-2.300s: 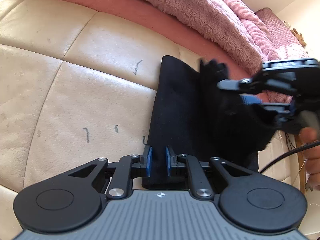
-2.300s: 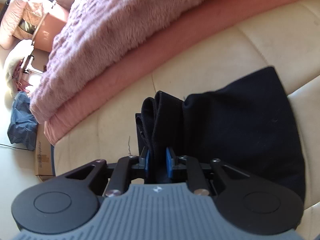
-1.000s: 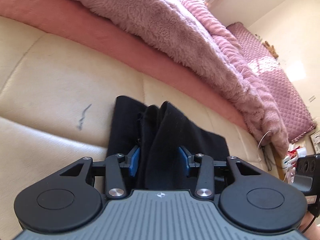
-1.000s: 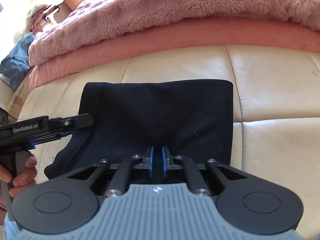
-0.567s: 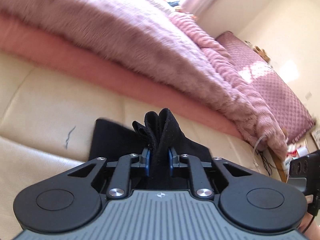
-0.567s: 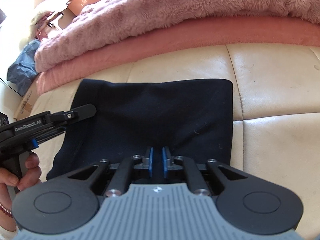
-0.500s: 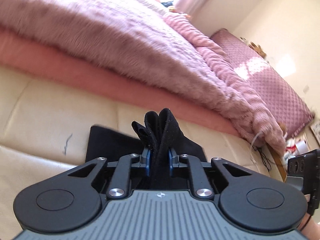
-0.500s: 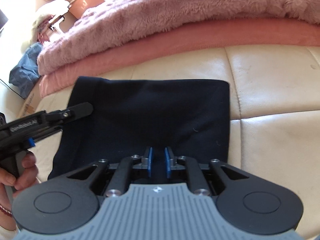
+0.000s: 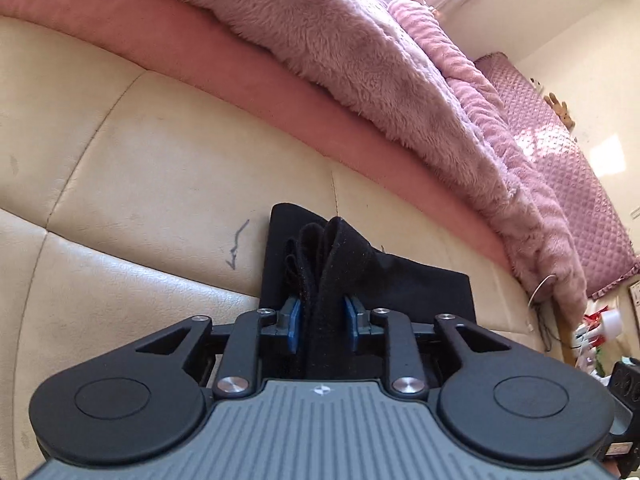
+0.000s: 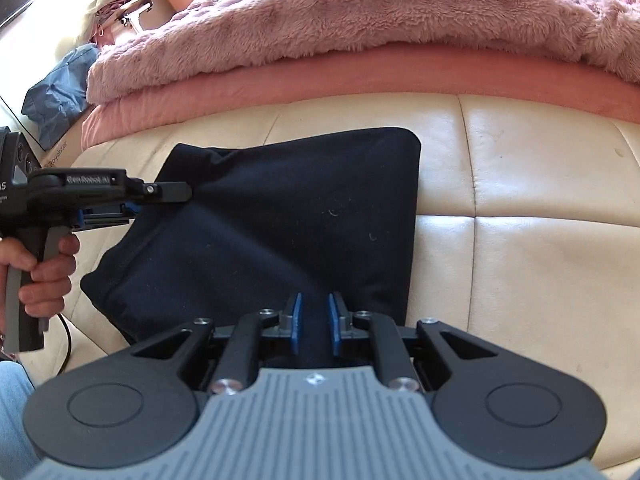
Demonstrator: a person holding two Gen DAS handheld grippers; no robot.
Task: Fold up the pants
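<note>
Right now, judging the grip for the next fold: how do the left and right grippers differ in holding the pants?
The left gripper has jaws wider apart, around a thick upright bunch of layers; the right gripper has them closer, on a thinner fold. The left gripper takes the pants at a side edge, the right gripper at the near edge. Both clamp the same dark pants on the sofa.

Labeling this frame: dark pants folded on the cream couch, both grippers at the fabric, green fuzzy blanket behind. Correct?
One error: the fuzzy blanket is pink, not green, as the right wrist view shows. The rest holds: pants folded on the cream couch, left gripper and right gripper at the fabric.
</note>
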